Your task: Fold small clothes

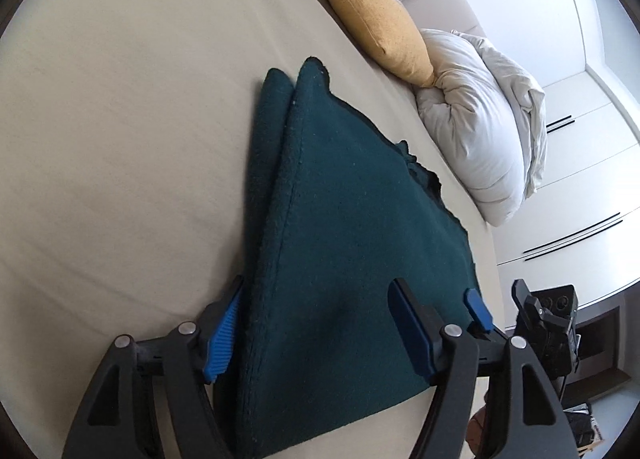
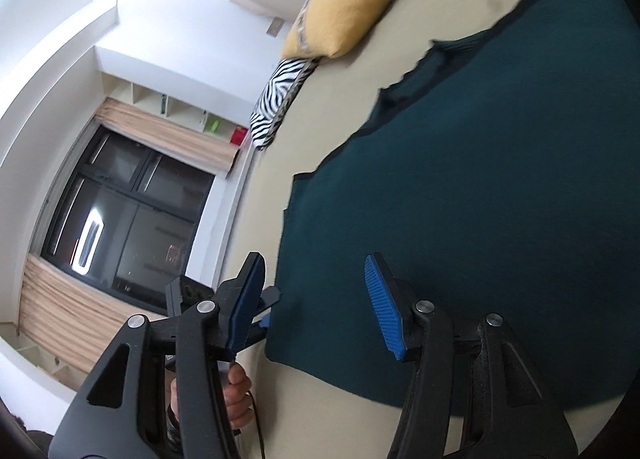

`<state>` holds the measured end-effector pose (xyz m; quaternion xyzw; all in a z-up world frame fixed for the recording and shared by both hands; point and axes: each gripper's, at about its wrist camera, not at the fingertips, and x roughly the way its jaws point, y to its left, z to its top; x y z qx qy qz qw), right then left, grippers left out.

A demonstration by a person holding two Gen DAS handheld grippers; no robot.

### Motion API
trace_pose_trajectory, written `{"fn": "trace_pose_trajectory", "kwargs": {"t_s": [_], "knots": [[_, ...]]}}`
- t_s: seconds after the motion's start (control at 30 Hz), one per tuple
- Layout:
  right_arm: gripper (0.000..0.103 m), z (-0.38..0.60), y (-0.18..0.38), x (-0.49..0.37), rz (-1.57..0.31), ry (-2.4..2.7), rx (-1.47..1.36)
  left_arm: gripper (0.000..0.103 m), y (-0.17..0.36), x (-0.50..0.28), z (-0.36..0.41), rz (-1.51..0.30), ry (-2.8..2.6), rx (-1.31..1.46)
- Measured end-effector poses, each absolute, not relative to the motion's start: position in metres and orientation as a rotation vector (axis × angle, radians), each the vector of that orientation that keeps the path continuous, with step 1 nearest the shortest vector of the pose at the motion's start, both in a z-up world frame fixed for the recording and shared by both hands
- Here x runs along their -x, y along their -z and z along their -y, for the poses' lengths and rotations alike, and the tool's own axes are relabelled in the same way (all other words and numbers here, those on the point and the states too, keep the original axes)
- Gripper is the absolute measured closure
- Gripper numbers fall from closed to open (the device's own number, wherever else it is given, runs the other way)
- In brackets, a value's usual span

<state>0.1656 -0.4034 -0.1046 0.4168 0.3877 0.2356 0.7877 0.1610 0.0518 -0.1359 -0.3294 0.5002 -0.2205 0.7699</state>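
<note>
A dark teal knitted garment point(image 1: 340, 227) lies folded flat on the beige bed sheet point(image 1: 120, 139). My left gripper point(image 1: 316, 323) is open, its jaws wide apart over the garment's near edge, holding nothing. In the right wrist view the same garment point(image 2: 480, 187) spreads over the bed, its ribbed neckline toward the pillows. My right gripper point(image 2: 316, 299) is open above the garment's near left corner and holds nothing. The other gripper's blue pad point(image 1: 478, 309) shows at the right of the left wrist view.
A yellow cushion point(image 1: 376, 15) and a zebra-print pillow point(image 2: 276, 99) lie at the head of the bed. A bunched white duvet point(image 1: 480, 131) lies beside the cushion. White wardrobe doors point(image 1: 580, 187) stand past the bed edge. A dark window point(image 2: 128, 211) is at the left.
</note>
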Motion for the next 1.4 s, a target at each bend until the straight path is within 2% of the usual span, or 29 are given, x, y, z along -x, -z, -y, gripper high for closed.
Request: {"fn": "trace_pose_trajectory", "kwargs": {"t_s": [0.07,0.2,0.33,0.43,0.57,0.67,0.87,1.07,1.2,1.23,1.27,1.33,1.37,1.4], "knots": [[0.051,0.393,0.107,-0.180,-0.856,-0.530,-0.901,0.041,0.140,-0.165,-0.057,-1.093,0.508,0.788],[0.051,0.374,0.108,-0.204,-0.890,-0.565,-0.879,0.078,0.155,-0.170,-0.066,-1.131,0.546,0.873],[0.051,0.351,0.114,-0.224,-0.937,-0.577,-0.844,0.085,0.162,-0.168,-0.076,-1.120,0.570,0.938],[0.053,0.344,0.132,-0.240,-0.988,-0.529,-0.831,0.086,0.160,-0.167,-0.077,-1.099,0.575,0.934],[0.067,0.345,0.155,-0.247,-0.973,-0.508,-0.843,0.087,0.157,-0.166,-0.075,-1.087,0.567,0.915],[0.068,0.350,0.160,-0.244,-0.951,-0.526,-0.878,0.088,0.146,-0.166,-0.069,-1.075,0.562,0.878],[0.065,0.383,0.152,-0.234,-0.914,-0.528,-0.958,0.089,0.087,-0.168,-0.032,-1.010,0.607,0.744],[0.063,0.459,0.144,-0.214,-0.868,-0.481,-1.045,0.089,0.030,-0.174,0.077,-0.957,0.747,0.567],[0.062,0.511,0.147,-0.210,-0.825,-0.456,-1.146,0.088,0.045,-0.182,0.176,-0.999,0.855,0.453],[0.062,0.523,0.151,-0.209,-0.820,-0.449,-1.177,0.086,0.058,-0.185,0.194,-1.026,0.858,0.430],[0.056,0.534,0.155,-0.208,-0.815,-0.450,-1.208,0.085,0.068,-0.187,0.204,-1.056,0.856,0.423],[0.054,0.550,0.164,-0.207,-0.813,-0.451,-1.258,0.076,0.084,-0.184,0.211,-1.096,0.846,0.446],[0.054,0.556,0.168,-0.206,-0.820,-0.451,-1.279,0.071,0.083,-0.178,0.207,-1.077,0.863,0.461],[0.054,0.559,0.170,-0.206,-0.811,-0.473,-1.300,0.056,0.079,-0.174,0.203,-1.060,0.874,0.461]]}}
